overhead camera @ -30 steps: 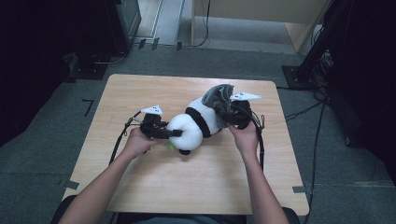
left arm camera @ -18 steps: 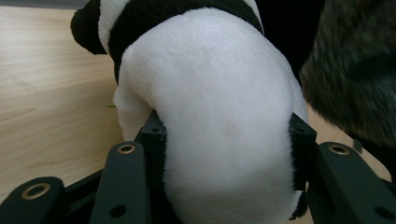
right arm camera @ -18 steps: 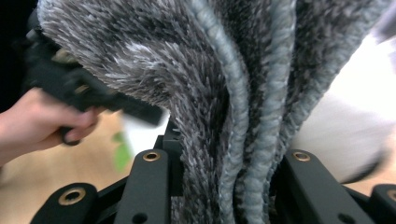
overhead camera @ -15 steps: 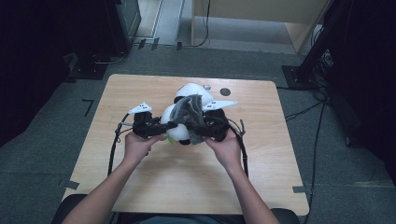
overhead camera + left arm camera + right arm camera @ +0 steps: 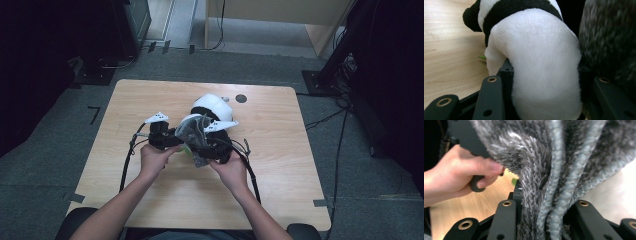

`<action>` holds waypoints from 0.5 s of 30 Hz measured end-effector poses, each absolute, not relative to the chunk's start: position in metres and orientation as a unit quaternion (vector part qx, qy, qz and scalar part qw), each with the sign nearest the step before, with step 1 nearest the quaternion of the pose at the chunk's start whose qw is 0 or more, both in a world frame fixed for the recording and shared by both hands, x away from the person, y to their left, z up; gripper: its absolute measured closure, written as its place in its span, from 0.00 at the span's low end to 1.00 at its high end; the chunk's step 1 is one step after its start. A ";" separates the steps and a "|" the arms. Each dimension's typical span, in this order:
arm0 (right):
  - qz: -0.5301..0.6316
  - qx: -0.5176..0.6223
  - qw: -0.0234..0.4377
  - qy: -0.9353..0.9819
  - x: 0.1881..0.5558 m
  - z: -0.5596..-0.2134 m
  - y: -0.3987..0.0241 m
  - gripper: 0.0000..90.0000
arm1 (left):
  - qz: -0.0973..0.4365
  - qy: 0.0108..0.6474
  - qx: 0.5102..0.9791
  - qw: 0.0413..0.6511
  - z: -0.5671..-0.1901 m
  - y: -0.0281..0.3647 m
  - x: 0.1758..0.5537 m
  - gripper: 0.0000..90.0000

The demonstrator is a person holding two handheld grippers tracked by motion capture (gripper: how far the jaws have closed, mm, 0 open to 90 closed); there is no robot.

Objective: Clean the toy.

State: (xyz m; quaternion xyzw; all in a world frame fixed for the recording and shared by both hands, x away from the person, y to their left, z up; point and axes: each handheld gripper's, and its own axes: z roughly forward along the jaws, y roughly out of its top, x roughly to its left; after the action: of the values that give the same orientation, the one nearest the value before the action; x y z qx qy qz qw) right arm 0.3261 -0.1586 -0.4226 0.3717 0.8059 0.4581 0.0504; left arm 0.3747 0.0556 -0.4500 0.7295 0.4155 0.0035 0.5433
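Black-and-white plush panda toy [image 5: 534,65] at mid wooden table [image 5: 280,165], left gripper [image 5: 167,139] clamped on its white body, right gripper [image 5: 210,145], jaws just closing, pinching a shaggy grey fleece cloth [image 5: 554,170] bunched against the panda, hands close together.

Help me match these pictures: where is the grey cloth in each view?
High view: the cloth hangs mid-table over the panda, between both grippers.
Left gripper view: cloth along the right edge, beside the panda.
Right gripper view: cloth fills the centre, pinched in the jaws.
Shared landmark: the wooden table.
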 end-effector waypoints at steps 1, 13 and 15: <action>0.459 0.370 0.047 0.806 0.325 -0.423 -0.158 0.77 | 0.004 0.418 0.724 0.548 -0.449 0.057 0.375 0.55; 0.440 0.369 0.027 0.818 0.329 -0.450 -0.143 0.78 | -0.018 0.461 0.683 0.566 -0.450 0.067 0.380 0.55; 0.418 0.365 0.033 0.831 0.330 -0.459 -0.138 0.78 | -0.030 0.467 0.670 0.576 -0.449 0.069 0.382 0.55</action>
State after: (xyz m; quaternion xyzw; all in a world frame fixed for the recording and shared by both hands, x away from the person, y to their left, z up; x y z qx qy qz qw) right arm 0.3301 -0.1381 -0.4593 0.3653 0.8310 0.4181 0.0330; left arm 0.3816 0.0687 -0.4493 0.6701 0.4666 -0.0303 0.5765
